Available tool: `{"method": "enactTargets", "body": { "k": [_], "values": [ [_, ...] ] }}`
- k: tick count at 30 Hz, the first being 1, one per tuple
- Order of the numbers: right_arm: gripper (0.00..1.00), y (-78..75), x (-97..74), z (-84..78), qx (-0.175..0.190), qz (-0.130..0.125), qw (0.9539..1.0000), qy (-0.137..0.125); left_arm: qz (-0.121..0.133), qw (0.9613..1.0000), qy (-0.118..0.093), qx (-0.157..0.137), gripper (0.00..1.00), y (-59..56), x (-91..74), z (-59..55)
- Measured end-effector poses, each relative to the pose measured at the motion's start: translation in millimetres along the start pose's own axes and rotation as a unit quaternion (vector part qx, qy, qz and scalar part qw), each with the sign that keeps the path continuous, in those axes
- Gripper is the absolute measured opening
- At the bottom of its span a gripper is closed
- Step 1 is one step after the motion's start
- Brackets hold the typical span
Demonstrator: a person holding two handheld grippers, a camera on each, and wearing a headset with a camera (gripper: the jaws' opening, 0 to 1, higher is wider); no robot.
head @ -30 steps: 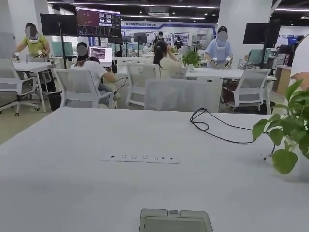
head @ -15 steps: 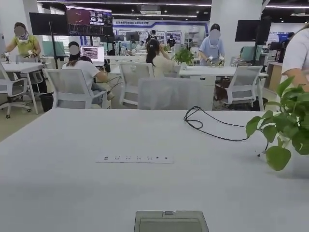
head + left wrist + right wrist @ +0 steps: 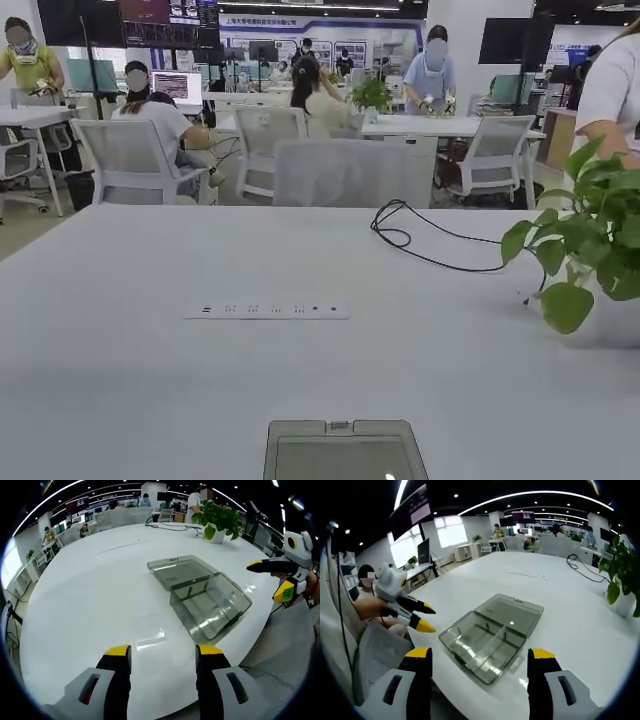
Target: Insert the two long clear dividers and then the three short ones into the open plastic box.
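The open clear smoky plastic box [image 3: 202,592] lies near the table's front edge, lid [image 3: 175,569] folded back flat beyond the base [image 3: 212,605]. In the head view its far part [image 3: 345,452] shows at the bottom. A faint clear flat piece [image 3: 150,636] lies on the table just left of the base. My left gripper [image 3: 164,652] is open and empty, short of the box. My right gripper [image 3: 480,654] is also open and empty, facing the box [image 3: 487,635] from the other side. Each shows in the other's view, left gripper [image 3: 431,619], right gripper [image 3: 269,579].
A potted plant [image 3: 590,250] stands at the table's right side, with a black cable [image 3: 430,245] looping beside it. A flush power strip [image 3: 268,311] sits mid-table. Chairs, desks and several people are beyond the far edge.
The head camera has tipped down and shifted slightly, so more of the box lid shows. Nothing on the table has moved.
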State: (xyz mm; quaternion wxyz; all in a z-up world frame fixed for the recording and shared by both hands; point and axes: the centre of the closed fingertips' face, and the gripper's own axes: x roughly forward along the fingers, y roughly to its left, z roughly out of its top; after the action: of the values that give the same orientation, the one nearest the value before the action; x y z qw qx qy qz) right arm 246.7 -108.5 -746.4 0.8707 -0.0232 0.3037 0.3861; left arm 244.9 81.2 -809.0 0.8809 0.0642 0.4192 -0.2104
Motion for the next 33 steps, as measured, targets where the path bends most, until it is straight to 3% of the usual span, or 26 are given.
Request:
{"method": "enactTargets", "body": {
  "k": [8, 16, 26, 29, 33],
  "values": [
    [0.78, -2.2, 2.7, 0.1, 0.006, 0.002, 1.0000, 0.001, 0.013, 0.9993, 0.029, -0.020, 0.44, 9.9, 14.6, -15.4],
    [0.78, -3.5, 5.9, -2.5, 0.010, 0.002, 0.9999, 0.004, 0.018, 0.9978, 0.061, -0.017, 0.39, 11.8, 24.0, -26.7],
    [0.77, -5.7, 7.8, -6.3, 0.010, -0.003, 0.9999, 0.010, 0.029, 0.9971, 0.070, -0.009, 0.36, 13.6, 25.8, -26.5],
    [0.77, -6.0, 8.2, -5.5, 0.013, -0.004, 0.9999, 0.009, 0.036, 0.9960, 0.080, 0.016, 0.36, 12.3, 25.9, -27.4],
    [0.77, -6.5, 8.6, -5.7, 0.013, -0.005, 0.9998, 0.011, 0.032, 0.9961, 0.081, 0.010, 0.33, 11.1, 26.9, -26.7]
  ]
}}
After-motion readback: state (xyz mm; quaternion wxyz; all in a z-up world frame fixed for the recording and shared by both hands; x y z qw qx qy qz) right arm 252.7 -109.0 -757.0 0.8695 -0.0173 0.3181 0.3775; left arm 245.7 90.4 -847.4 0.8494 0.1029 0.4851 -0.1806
